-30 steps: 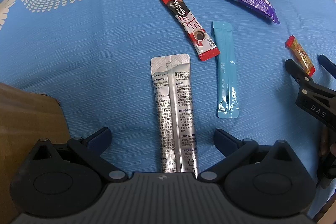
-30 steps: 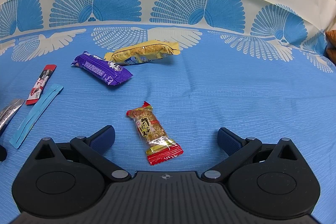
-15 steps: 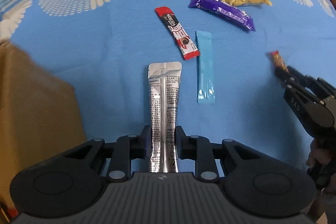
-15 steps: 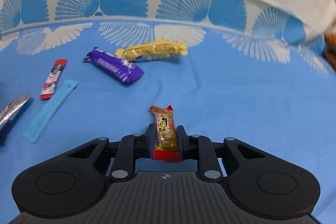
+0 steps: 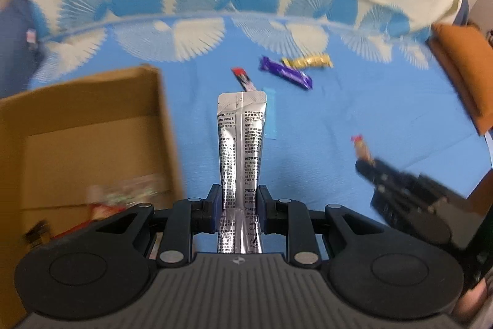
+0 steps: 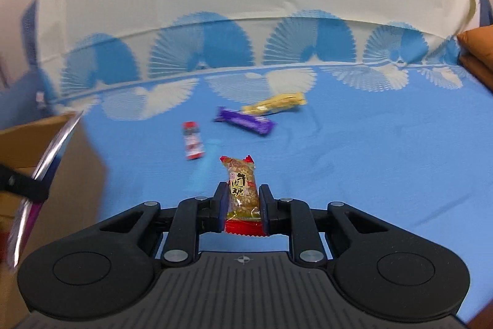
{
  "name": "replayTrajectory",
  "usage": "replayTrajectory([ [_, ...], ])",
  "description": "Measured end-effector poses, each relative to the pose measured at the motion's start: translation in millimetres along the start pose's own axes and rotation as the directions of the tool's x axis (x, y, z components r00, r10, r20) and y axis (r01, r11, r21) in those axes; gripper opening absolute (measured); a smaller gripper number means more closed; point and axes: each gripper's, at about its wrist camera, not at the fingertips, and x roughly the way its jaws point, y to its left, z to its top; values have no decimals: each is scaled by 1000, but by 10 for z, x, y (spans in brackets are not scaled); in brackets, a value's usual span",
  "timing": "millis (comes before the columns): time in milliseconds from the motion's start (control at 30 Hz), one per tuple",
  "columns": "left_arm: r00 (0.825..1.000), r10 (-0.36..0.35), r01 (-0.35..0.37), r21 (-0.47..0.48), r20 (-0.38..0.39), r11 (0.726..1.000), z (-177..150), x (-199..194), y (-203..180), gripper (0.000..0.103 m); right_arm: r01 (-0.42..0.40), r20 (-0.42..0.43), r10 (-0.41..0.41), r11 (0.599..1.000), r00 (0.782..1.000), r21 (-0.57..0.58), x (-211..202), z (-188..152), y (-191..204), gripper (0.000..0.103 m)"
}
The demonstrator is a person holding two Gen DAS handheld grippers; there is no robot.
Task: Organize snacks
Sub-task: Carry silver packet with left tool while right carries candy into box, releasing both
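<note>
- Silver sachet (image 5: pixel 241 144): clamped near its lower end by the left gripper (image 5: pixel 237 207), whose jaws press its two long edges. A second ago it lay flat on the blue cloth (image 5: pixel 354 113) between wide-open jaws; it is now lifted clear, beside the cardboard box (image 5: pixel 92 125).
- Peanut candy (image 6: pixel 242 190): pinched by the right gripper (image 6: pixel 241 210) just above its red lower seal; a second ago it too lay loose on the cloth between spread jaws.
- Meaning for the task: both pickups appear complete; judging by the box at the left, which already holds blurred wrappers (image 5: pixel 123 193), a carry and drop there likely follows.
- Orientation: the sachet's long axis runs along the fingers, free end pointing away from the camera; the candy stands likewise, its red crimped top forward.
- Remaining on the cloth: red coffee stick (image 6: pixel 192 141), pale blue stick (image 5: pixel 269 116), purple bar (image 6: pixel 246 121), yellow packet (image 6: pixel 274 103), all well apart from both grippers.
</note>
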Motion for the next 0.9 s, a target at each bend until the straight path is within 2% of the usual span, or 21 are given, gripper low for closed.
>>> replayTrajectory([
  [133,997,73,-71,-59,35,996,-280,-457,273,26,-87,-15,87,996,996,-34,-422,-54,452,22],
  [267,991,127,-120,-141,41,983,-579,-831,571,26,-181,-27,179,981,983,-70,-832,-104,869,22],
  [467,980,184,-160,-248,77,955,-1062,-1387,984,26,-313,-60,307,936,950,-162,-1435,-308,1418,22],
  [633,974,198,-159,-289,108,944,-1368,-1693,1196,26,-347,-84,336,913,938,-215,-1733,-497,1700,22],
  [900,973,187,-136,-320,136,938,-1669,-1915,1295,26,-328,-63,324,902,944,-281,-1972,-553,1874,22],
])
